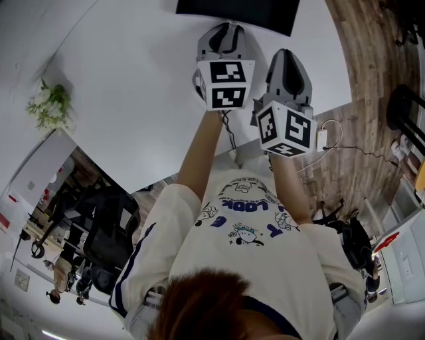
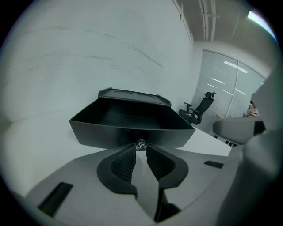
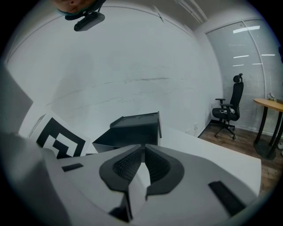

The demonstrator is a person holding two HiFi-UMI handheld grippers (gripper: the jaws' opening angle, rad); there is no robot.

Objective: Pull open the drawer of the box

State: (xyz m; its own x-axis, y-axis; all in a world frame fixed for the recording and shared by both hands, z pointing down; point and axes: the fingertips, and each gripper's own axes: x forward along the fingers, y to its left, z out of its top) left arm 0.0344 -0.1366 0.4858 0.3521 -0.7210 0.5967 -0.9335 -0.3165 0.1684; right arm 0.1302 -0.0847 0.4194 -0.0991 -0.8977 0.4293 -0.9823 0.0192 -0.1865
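The black box [image 3: 138, 122] stands on the white table [image 1: 133, 99]; in the head view it shows as a dark block [image 1: 239, 12] at the top edge. Its drawer [image 2: 128, 123] is pulled out toward me and its inside looks empty. My left gripper [image 2: 140, 145] is shut on the drawer's small metal knob [image 2: 140, 143] at the middle of the front panel. To the right of it, a little further back from the box, my right gripper [image 3: 143, 149] is shut, tips together with nothing between them. In the head view the left gripper [image 1: 228, 26] reaches the box and the right gripper [image 1: 285, 53] hangs beside it.
The left gripper's marker cube [image 3: 58, 142] fills the right gripper view's lower left. An office chair [image 3: 228, 110] and a wooden table [image 3: 269, 105] stand on the floor to the right. A plant [image 1: 49, 106] sits at the table's left edge. A cable and adapter [image 1: 323, 138] lie on the floor.
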